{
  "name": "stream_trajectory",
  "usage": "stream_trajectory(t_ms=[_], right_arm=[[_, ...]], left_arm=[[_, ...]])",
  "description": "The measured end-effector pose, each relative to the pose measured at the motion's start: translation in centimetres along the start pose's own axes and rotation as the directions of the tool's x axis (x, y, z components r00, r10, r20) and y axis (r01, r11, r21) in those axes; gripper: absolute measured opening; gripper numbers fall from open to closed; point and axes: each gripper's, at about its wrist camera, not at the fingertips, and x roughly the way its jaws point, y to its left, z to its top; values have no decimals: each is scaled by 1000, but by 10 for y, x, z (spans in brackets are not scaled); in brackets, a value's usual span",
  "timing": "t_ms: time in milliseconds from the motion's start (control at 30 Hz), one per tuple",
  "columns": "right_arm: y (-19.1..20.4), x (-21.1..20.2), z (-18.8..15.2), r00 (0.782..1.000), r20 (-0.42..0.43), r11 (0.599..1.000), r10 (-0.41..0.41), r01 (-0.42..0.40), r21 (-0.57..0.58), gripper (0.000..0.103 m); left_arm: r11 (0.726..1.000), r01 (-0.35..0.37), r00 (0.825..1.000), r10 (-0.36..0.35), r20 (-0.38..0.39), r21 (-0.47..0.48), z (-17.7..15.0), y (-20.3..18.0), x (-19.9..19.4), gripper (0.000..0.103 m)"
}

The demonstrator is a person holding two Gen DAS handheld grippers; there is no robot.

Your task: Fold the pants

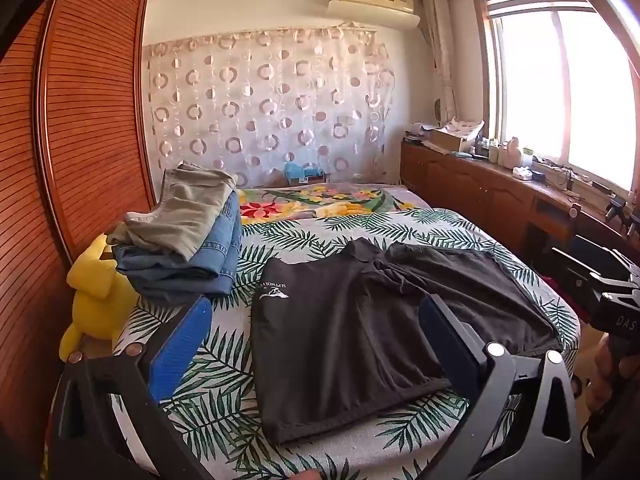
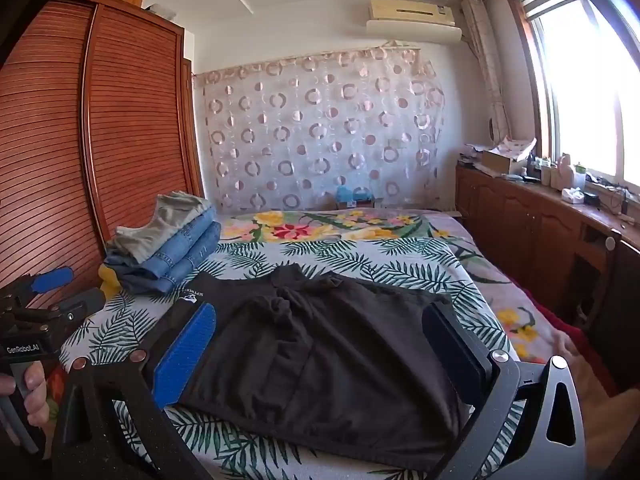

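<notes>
Black pants (image 1: 340,340) with a small white logo lie spread flat on the leaf-print bed sheet (image 1: 280,236). In the left wrist view my left gripper (image 1: 316,340) stands wide open over their near left part, with the blue pads apart and nothing gripped. The right wrist view shows the same pants (image 2: 320,344) under my right gripper (image 2: 320,348), which is also wide open and empty. Each gripper shows at the edge of the other's view: the right gripper (image 1: 592,276) and the left gripper (image 2: 68,290), the latter held by a hand.
A stack of folded pants (image 1: 180,240), beige on top of blue denim, sits at the bed's far left beside a yellow plush toy (image 1: 96,292). A slatted wooden wardrobe (image 1: 80,120) stands left of the bed. A cluttered wooden cabinet (image 2: 540,216) runs under the window at right.
</notes>
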Motion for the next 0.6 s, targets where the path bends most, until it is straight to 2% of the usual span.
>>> stream_trajectory(t_ms=[600], right_arm=[[3, 2, 1, 1000, 1, 1000, 10, -10, 7, 103]], left_arm=[[1000, -2, 1000, 2, -9, 0, 0, 0, 1, 103]])
